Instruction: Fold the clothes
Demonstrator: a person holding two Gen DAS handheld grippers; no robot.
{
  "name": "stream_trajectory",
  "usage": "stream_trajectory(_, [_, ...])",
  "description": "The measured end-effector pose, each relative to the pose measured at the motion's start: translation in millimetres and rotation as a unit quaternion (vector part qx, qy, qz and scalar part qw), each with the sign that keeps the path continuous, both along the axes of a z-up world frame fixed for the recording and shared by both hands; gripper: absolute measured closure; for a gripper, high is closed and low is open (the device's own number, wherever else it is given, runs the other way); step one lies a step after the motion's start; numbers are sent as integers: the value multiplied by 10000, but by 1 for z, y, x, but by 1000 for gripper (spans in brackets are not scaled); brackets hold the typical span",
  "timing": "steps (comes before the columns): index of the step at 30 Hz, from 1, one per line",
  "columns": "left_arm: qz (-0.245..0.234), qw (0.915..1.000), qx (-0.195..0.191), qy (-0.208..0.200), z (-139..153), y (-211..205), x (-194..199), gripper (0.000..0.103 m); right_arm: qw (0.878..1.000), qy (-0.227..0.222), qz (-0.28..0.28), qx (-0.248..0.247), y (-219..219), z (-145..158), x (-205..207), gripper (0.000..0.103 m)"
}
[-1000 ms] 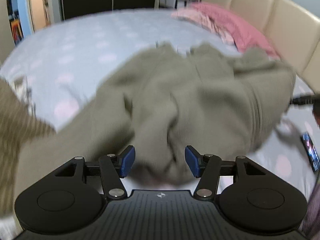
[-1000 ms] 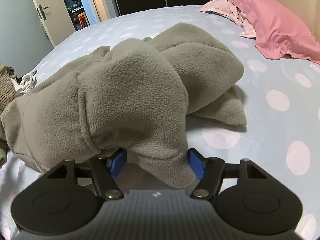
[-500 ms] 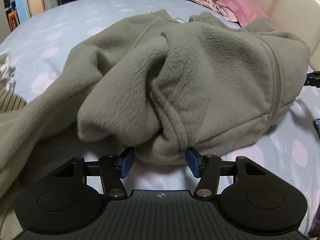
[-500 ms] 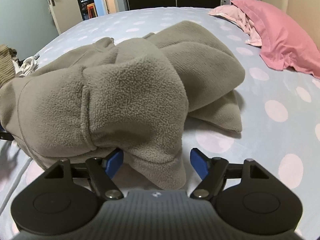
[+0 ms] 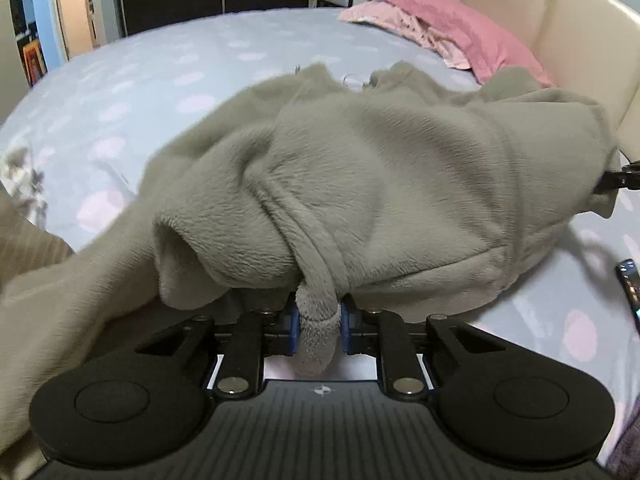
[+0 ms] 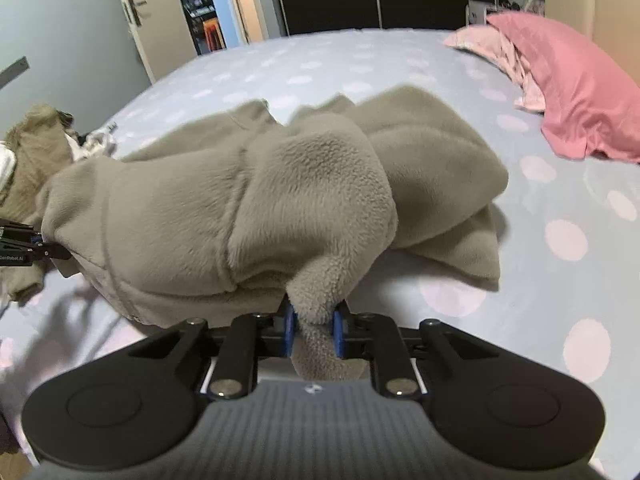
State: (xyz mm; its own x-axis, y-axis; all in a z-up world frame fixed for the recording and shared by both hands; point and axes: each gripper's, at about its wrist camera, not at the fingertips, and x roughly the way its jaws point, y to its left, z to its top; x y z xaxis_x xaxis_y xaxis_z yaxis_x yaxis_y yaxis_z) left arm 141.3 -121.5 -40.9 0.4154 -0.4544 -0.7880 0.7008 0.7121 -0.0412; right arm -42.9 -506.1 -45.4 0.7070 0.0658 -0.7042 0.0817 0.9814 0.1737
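Left wrist view: left tongs (image 5: 319, 322) closing on fleece jacket (image 5: 400, 184) hem; right tongs (image 6: 313, 330) closing on bunched edge. Risk: thick roll slips out, lift uneven.

Dotted bed (image 6: 568, 240), pink pillow (image 6: 576, 80), open door (image 6: 132, 16)

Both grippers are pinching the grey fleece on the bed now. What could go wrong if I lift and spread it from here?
1. The left gripper and right gripper are closing on narrow tufts of the fleece; the thick pile may slip out under its weight.
2. The fleece is bunched in layers, so a lift might raise it still twisted.
3. A phone lies close beside it and could be dragged.
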Motion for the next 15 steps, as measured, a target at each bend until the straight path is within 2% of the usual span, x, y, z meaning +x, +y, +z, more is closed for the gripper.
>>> stream_trajectory(6, [47, 9994, -277, -213, 69, 27, -40, 90, 9994, -116, 28, 332, 16, 32, -33, 85])
stream_trajectory(9, [81, 9996, -218, -157, 95, 45, -61, 92, 9980, -132, 168, 587, 24, 51, -55, 85])
stream_trajectory(12, [11, 9999, -132, 11, 110, 55, -81, 92, 9972, 145, 320, 654, 36, 68, -78, 85])
stream_trajectory(15, [-99, 9998, -35, 186, 114, 66, -105, 92, 9959, 484, 610, 454, 53, 77, -102, 85])
